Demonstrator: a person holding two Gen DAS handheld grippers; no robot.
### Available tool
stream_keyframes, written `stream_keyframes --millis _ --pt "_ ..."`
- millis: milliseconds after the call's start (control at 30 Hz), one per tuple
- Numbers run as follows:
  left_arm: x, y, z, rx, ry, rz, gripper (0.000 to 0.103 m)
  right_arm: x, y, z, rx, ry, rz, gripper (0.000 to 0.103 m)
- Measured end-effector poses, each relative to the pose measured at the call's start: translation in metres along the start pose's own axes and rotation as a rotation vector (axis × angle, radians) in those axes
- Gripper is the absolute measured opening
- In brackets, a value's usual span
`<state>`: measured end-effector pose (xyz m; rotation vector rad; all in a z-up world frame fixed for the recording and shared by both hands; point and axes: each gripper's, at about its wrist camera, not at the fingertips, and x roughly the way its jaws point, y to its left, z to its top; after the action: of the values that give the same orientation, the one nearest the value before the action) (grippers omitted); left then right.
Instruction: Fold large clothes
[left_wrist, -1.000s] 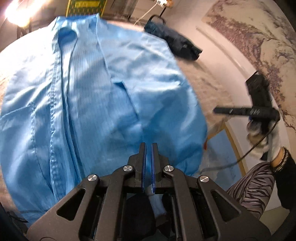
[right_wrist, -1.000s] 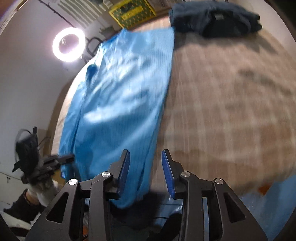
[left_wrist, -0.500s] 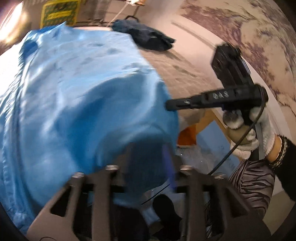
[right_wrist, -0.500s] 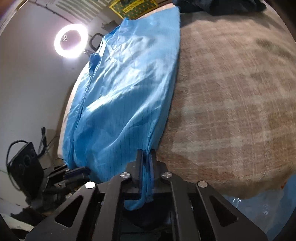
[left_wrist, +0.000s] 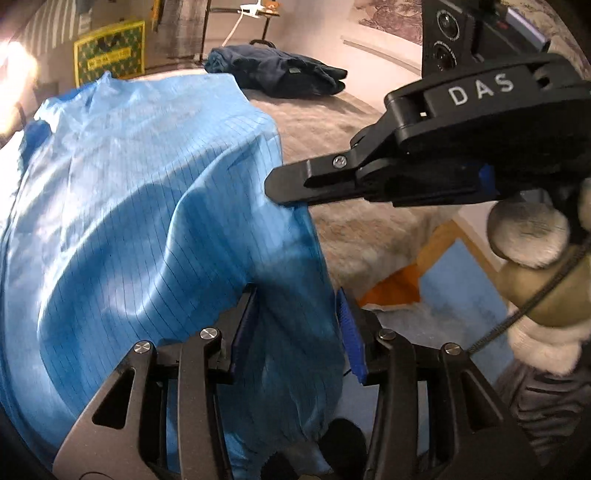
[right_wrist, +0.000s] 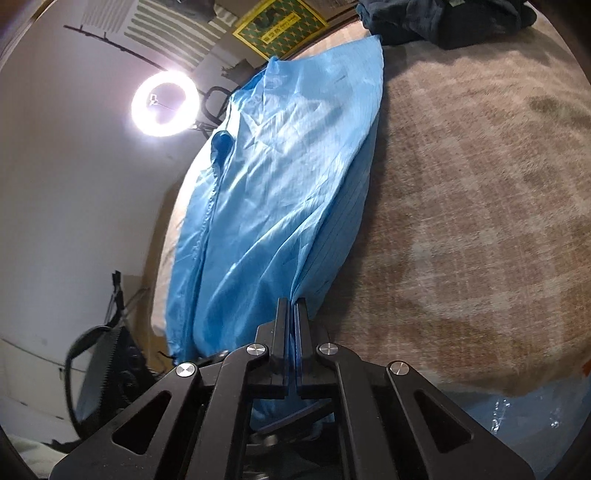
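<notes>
A large light-blue garment (left_wrist: 140, 206) lies lengthwise on a bed with a brown checked cover (left_wrist: 343, 122). Its near hem hangs over the bed's front edge. My left gripper (left_wrist: 297, 314) is open, its blue-padded fingers standing on either side of the hanging hem. My right gripper (right_wrist: 291, 325) is shut on the garment's right edge (right_wrist: 306, 258) near the bed's front. In the left wrist view the right gripper (left_wrist: 284, 188) comes in from the right, its tip on the cloth's edge.
A folded dark navy garment (left_wrist: 277, 70) lies at the far end of the bed and also shows in the right wrist view (right_wrist: 447, 18). A ring light (right_wrist: 166, 105) glows at the left. Blue and orange floor mats (left_wrist: 436, 288) lie beside the bed.
My left gripper has let go of the hem and opened. My right gripper has moved onto the garment's right edge and shut on it, raising a fold.
</notes>
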<state>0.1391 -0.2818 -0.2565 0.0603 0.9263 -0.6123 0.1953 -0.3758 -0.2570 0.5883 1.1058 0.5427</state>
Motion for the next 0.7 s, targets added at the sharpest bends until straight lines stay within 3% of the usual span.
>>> stream_keyframes --millis 33,100,133,200,267,467,533,600,700 --pt "0.002 -0.002 0.001 0.007 -0.003 0.021 0.043 0.001 -0.001 0.0 0.001 0.003 0.005 0.001" --pt "0.006 -0.004 0.003 0.008 -0.006 0.028 0.031 0.003 0.001 0.001 -0.002 0.009 0.008 0.001" --pt "0.006 -0.003 0.002 0.0 -0.007 0.014 0.03 0.004 0.003 0.001 -0.006 0.01 0.007 0.001" --pt "0.004 0.002 0.002 -0.01 -0.008 -0.008 0.013 0.005 0.004 0.002 -0.01 0.011 0.009 0.001" --pt "0.002 0.008 0.002 -0.02 -0.004 -0.035 0.006 0.005 0.004 0.003 -0.007 0.016 0.021 0.001" --pt "-0.009 0.033 0.009 -0.138 -0.003 -0.141 0.003 -0.003 0.003 0.009 -0.03 -0.012 0.018 0.005" --pt "-0.015 0.035 0.01 -0.146 -0.014 -0.153 0.003 -0.008 -0.003 0.015 -0.016 -0.044 0.021 0.014" --pt "-0.022 0.039 0.012 -0.168 -0.02 -0.173 0.002 -0.014 -0.011 0.024 0.011 -0.095 0.013 0.033" --pt "-0.028 0.043 0.012 -0.206 -0.024 -0.199 0.002 -0.014 -0.028 0.045 0.083 -0.143 0.031 0.034"
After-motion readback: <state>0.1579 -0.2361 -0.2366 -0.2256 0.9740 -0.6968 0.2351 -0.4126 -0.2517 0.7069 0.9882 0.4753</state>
